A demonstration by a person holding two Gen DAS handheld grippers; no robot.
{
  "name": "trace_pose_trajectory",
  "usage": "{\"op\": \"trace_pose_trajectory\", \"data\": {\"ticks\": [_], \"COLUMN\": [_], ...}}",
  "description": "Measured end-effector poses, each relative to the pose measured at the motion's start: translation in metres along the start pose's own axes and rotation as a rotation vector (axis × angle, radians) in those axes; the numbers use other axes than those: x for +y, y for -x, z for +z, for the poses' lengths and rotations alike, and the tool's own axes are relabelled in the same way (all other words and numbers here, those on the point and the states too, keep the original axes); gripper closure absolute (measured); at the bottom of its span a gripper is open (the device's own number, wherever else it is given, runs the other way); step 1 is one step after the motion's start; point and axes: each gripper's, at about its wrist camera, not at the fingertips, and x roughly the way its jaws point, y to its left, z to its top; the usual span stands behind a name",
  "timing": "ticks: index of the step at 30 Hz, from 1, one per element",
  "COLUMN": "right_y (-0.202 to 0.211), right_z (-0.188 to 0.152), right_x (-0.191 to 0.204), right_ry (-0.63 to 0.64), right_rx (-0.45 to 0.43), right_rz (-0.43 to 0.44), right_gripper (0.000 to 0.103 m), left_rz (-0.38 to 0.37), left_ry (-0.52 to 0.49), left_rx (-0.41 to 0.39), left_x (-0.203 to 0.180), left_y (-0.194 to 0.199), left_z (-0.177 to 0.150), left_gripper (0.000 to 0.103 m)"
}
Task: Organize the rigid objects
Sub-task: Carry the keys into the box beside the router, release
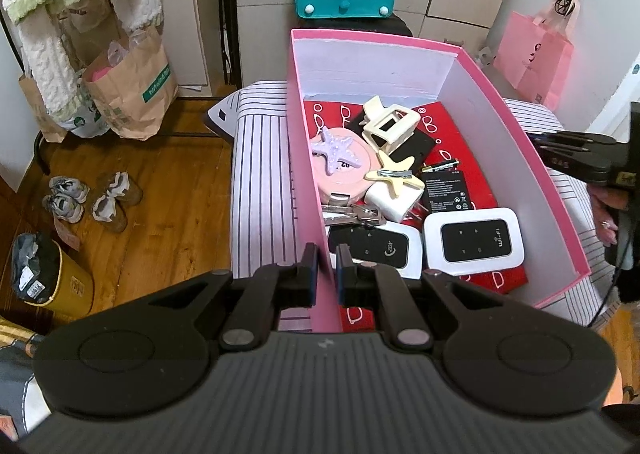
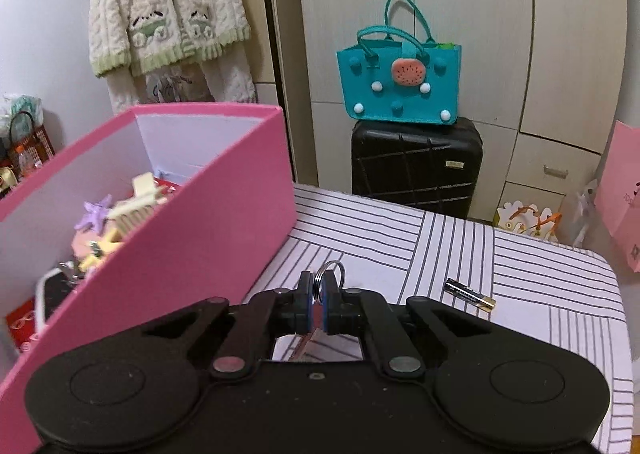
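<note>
Pink cardboard sits pinched in your left gripper [image 1: 327,254], steadying the box [image 1: 520,142] by its wall. Your right gripper [image 2: 319,286] is pressed together on the key ring [image 2: 329,274] above the striped table [image 2: 540,266], apparently box-bound; a battery [image 2: 470,293] lies nearby.

Silver key ring [image 2: 329,279] pinched between right gripper [image 2: 319,296] pads; key blade below mostly hidden behind fingers. Pink cardboard box [image 2: 208,214] contents blurred in right wrist view, its near end cut off by left edge. Black-and-gold battery [image 2: 470,294] label too small to read. Near box wall [image 1: 320,238] edge-on between left gripper [image 1: 327,268] pads, lower part hidden.
</note>
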Motion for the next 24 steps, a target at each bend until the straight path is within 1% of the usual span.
{"op": "trace_pose_trajectory", "data": {"ticks": [4,9,18,22,24], "right_y": [0.022,0.048,0.093,0.108,0.112], "right_z": [0.004,0.013,0.040,0.054,0.060], "right_x": [0.005,0.008,0.030,0.045,0.053], "right_ry": [0.004,-0.021,0.033,0.067,0.083], "right_rx": [-0.018,-0.047,-0.134,-0.163,-0.168], "right_rz": [0.022,0.065,0.111,0.159,0.198], "right_gripper": [0.098,0.098,0.098,0.098,0.098], "left_rz": [0.001,0.013,0.014,0.014,0.013], "left_ry": [-0.002,-0.007,-0.016,-0.017,-0.015], "left_rx": [-0.003,-0.014,-0.019,-0.018,-0.019], "left_x": [0.000,-0.002,-0.002,-0.002,-0.002], "left_y": [0.001,0.003,0.004,0.004,0.004], "left_z": [0.000,-0.001,-0.002,-0.002,-0.002], "left_gripper": [0.095,0.095,0.095,0.095,0.095]}}
